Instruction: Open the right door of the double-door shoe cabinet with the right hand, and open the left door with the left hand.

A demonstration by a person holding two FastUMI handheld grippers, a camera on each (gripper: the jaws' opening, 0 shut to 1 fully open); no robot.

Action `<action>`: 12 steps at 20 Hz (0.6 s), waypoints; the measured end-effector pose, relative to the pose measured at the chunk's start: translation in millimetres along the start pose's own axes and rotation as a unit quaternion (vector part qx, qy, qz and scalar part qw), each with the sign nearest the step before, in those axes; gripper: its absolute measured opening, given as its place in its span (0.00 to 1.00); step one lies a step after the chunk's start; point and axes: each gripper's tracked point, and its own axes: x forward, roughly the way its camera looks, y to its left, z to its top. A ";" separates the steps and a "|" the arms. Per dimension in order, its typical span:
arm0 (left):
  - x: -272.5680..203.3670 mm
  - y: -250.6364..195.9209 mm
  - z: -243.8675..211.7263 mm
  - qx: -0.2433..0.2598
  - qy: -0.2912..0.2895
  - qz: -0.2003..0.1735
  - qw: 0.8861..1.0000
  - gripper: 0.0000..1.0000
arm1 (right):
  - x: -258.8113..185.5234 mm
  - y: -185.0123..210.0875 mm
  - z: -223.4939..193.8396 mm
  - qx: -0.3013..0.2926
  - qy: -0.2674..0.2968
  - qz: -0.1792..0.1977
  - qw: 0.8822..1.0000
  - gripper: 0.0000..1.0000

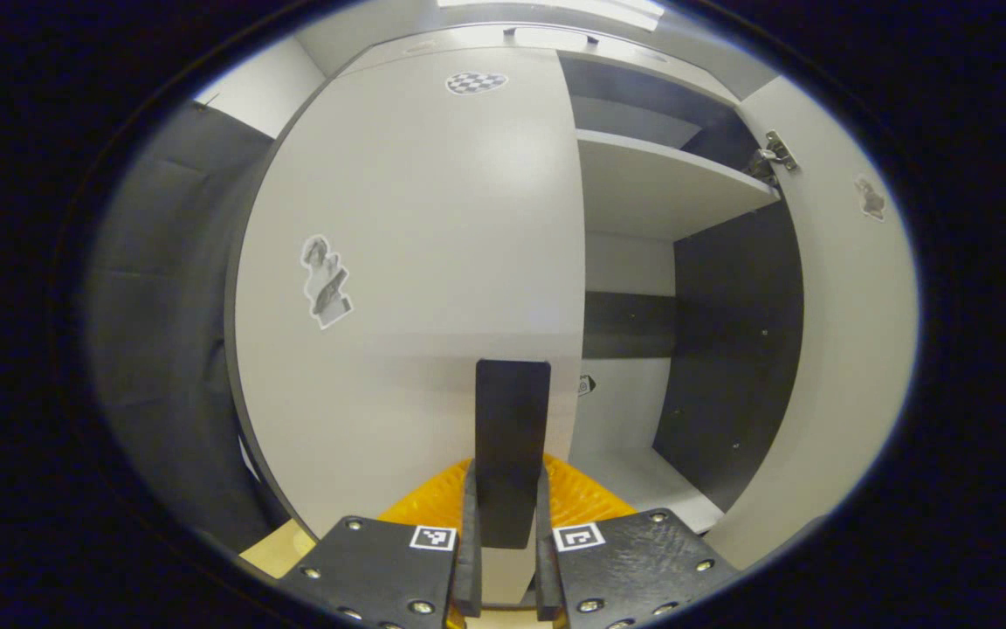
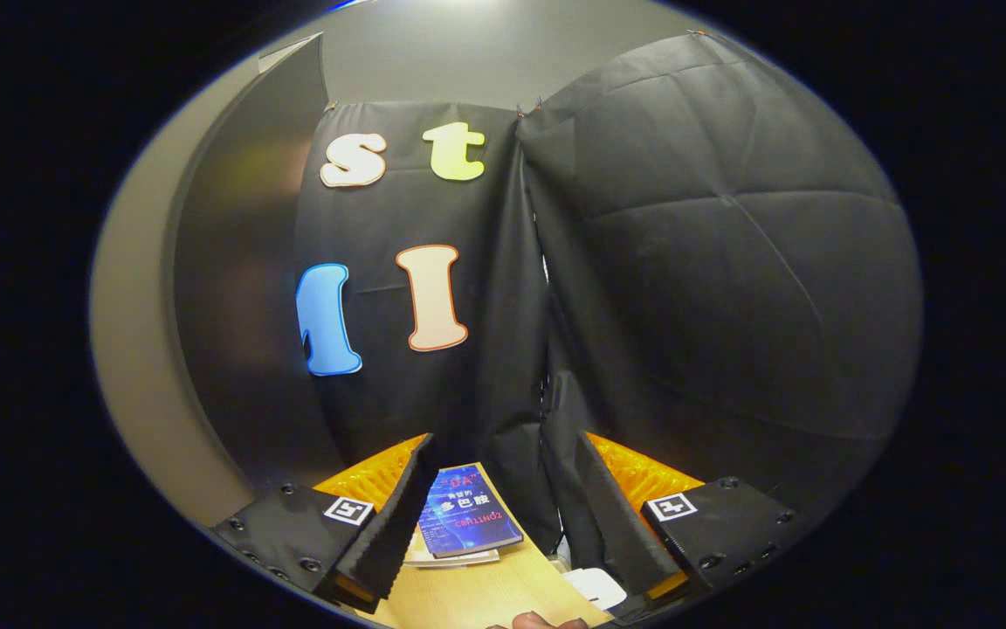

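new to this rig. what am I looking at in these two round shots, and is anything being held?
No robot: a person carries a two-finger gripper in each hand, with a fisheye camera on each looking along its fingers.

Left gripper view: the left gripper is shut on the dark handle of the cabinet's left door. The right door stands open, showing a shelf.

Right gripper view: the right gripper is open, holding nothing, facing the cloth wall. Below it lie a book and a wooden surface.

two cabinet doors, one shelf, one book, three stickers
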 end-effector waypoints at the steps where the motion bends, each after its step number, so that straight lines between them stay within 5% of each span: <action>1: 1.2 0.8 -0.2 -0.005 -0.003 -0.004 1.000 0.16 | -0.4 1.7 1.0 -0.003 -0.006 0.007 1.000 0.95; 12: -2.1 -0.8 -2.7 -0.002 -0.006 -0.031 0.999 0.02 | 19.3 8.5 10.1 0.013 -0.019 0.018 1.000 0.92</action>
